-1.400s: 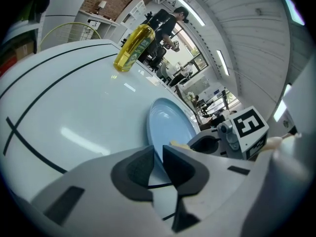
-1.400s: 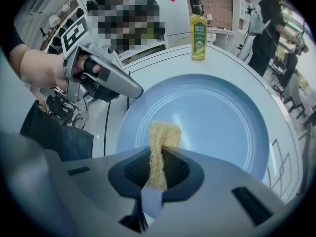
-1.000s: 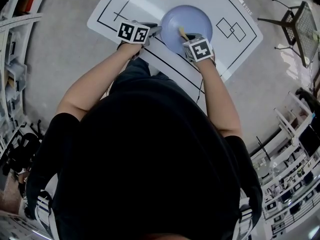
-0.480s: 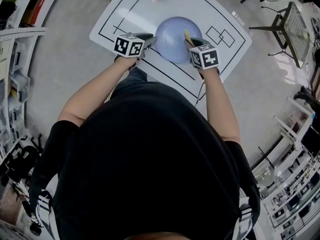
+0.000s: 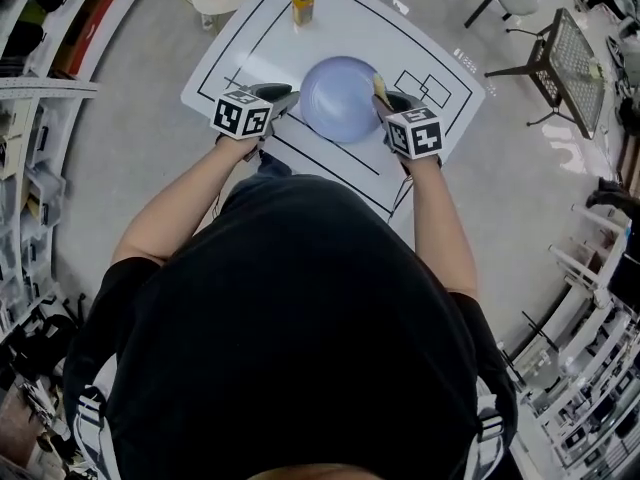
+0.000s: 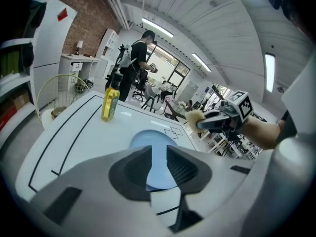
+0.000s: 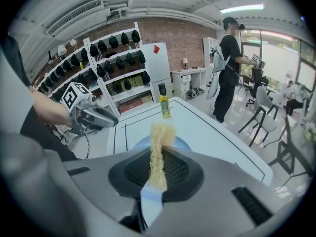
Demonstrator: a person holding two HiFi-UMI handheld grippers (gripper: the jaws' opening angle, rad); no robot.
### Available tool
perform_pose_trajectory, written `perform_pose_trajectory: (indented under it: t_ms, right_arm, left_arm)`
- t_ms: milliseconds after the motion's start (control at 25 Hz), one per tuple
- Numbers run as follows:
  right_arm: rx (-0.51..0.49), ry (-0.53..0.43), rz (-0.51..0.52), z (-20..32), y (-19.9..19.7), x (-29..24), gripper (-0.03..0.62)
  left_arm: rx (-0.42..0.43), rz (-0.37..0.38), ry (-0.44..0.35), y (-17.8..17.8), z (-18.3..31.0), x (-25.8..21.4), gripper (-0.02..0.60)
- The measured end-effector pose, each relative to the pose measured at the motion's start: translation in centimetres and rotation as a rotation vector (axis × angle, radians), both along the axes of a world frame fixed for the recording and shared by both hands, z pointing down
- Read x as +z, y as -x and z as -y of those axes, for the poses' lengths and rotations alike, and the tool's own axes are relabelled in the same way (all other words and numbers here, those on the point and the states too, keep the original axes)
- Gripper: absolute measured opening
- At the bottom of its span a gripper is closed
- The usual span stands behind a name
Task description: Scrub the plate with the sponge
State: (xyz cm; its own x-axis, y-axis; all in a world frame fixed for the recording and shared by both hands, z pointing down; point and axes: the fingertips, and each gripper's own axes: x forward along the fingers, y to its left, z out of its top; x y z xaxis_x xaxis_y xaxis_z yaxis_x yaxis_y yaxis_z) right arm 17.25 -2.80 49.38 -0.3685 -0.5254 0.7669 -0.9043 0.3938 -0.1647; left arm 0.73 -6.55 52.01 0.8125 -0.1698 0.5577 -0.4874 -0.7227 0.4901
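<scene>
Head view with both gripper views. The pale blue round plate (image 5: 338, 100) lies flat on the white bench (image 5: 352, 30), which is ruled with black lines. It sits between the two tools, roughly midway.

The right tool (image 7: 158, 162) has its jaws closed on the yellowish fibrous sponge (image 7: 160, 132). This is a thin, coarse strip pinched edge-on. Its long axis runs along the jaws, and its free end projects beyond the tips. From this tool the plate lies straight ahead and below, its rim showing on either side of the sponge. In the head view the sponge sits at the plate's right rim. From the left gripper view it appears raised clear of the surface, though contact cannot be ruled out.

The left tool (image 6: 158, 154) stands at the plate's left rim with its jaws a narrow gap apart and nothing between them. The plate's near rim shows through that gap, just beyond the tips.

The right tool is therefore the one placed to scrub. The move judged next is a descent leftward onto the plate's smooth, shallow, glossy face. The plate may slide unless it is steadied.

A yellow bottle with a dark cap (image 5: 301, 3) stands upright at the far side of the bench, well apart.
</scene>
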Motion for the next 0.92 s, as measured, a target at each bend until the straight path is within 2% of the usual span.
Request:
perform_pose_trajectory:
  t_ms: [200, 280, 560, 920]
  right_arm:
    - [0.037, -0.073, 0.015, -0.4, -1.7, -2.9, 0.037]
    - [0.050, -0.110, 0.025, -0.6, -2.0, -3.9, 0.037]
    - [0.096, -0.210, 0.048, -1.8, -3.0, -6.8, 0.037]
    - [0.159, -0.281, 0.062, -4.0, -4.8, -9.1, 0.037]
  left_arm:
    - [-0.024, -0.034, -0.149, -0.4, 0.7, -4.4, 0.073]
    - [-0.025, -0.045, -0.182, -0.5, 0.6, -5.5, 0.071]
    - [-0.017, -0.041, -0.246, -0.4, -0.1, -7.5, 0.066]
    - [-0.050, -0.061, -0.275, 0.0, -1.3, -9.6, 0.063]
